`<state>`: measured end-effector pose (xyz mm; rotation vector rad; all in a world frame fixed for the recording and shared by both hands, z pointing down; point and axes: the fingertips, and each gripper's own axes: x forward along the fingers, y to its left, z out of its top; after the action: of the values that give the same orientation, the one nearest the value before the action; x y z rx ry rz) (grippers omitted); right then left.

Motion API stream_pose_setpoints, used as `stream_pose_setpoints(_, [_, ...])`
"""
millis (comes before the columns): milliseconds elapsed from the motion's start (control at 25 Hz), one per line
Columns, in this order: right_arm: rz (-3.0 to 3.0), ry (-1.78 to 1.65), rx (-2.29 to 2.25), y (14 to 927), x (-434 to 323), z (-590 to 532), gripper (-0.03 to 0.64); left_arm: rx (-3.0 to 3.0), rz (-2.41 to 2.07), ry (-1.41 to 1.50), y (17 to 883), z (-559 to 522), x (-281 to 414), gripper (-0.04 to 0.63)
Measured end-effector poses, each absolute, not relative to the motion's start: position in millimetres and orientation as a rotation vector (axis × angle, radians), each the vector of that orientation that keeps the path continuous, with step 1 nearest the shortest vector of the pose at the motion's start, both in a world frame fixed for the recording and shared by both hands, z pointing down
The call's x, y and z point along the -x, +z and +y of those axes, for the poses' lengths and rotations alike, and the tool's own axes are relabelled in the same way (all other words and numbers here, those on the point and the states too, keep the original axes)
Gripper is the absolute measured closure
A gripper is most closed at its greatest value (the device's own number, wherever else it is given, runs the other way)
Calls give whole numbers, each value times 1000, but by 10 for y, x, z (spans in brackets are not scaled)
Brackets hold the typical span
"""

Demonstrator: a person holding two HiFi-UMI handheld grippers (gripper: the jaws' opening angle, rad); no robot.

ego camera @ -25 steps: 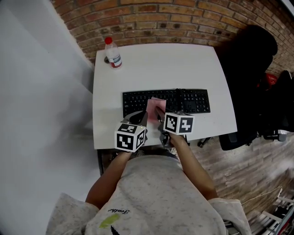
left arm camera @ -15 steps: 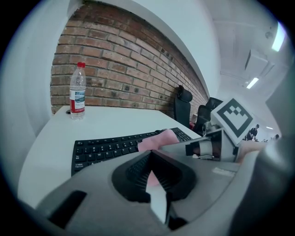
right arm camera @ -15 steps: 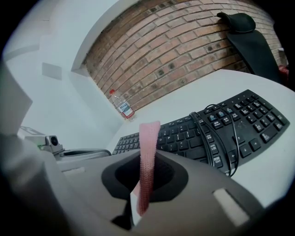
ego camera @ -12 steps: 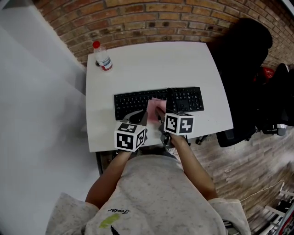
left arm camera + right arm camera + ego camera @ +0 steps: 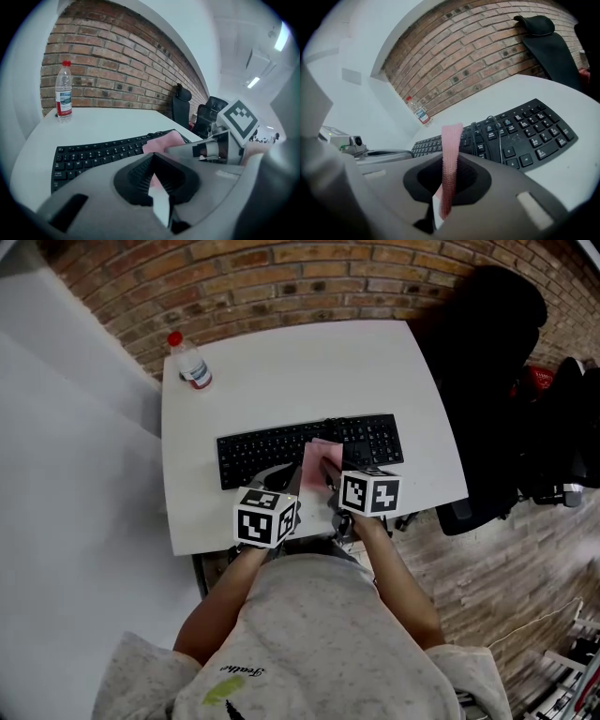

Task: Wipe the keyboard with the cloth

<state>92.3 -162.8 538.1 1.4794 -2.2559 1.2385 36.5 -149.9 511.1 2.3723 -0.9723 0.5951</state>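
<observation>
A black keyboard (image 5: 272, 451) lies across the white table (image 5: 281, 371). My right gripper (image 5: 325, 471) is shut on a pink cloth (image 5: 322, 456), which rests on the keys a little right of the keyboard's middle. In the right gripper view the cloth (image 5: 450, 150) stands up as a thin strip clamped in that gripper (image 5: 449, 161), with the keyboard (image 5: 525, 131) beyond. My left gripper (image 5: 291, 482) sits close beside it at the keyboard's near edge, shut with nothing in it. In the left gripper view its jaws (image 5: 153, 158) meet, and the cloth (image 5: 164, 140) lies just ahead.
A plastic water bottle (image 5: 190, 362) with a red cap stands at the table's far left corner. A black office chair (image 5: 487, 343) stands at the right of the table, against the brick wall. A thin cable (image 5: 499, 136) runs over the keyboard.
Both grippers and the cloth have moved to the right along the keyboard, from left of its middle to a little right of it. The head view has swung the same way.
</observation>
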Motion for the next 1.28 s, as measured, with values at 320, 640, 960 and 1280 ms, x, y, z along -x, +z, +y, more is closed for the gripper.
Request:
stream_pose_setpoints(320, [-2264, 1220, -1502, 5352, -1241, -1622, 598, -2388, -926, 603, 5149, -1528, -671, 600])
stream_pose_setpoints(640, [-2259, 1220, -1525, 5329, -1555, -1639, 598, -2406, -902, 601, 5128, -1582, -963, 600])
stream_pose_setpoints(960, [-2256, 1225, -1526, 5343, -1853, -1699, 598, -2422, -895, 595, 5111, -1678, -1236, 600])
stream_pose_setpoints(1280, [-2260, 1231, -1503, 5404, -2060, -1711, 597, -2421, -904, 608, 5139, -1735, -1427, 600])
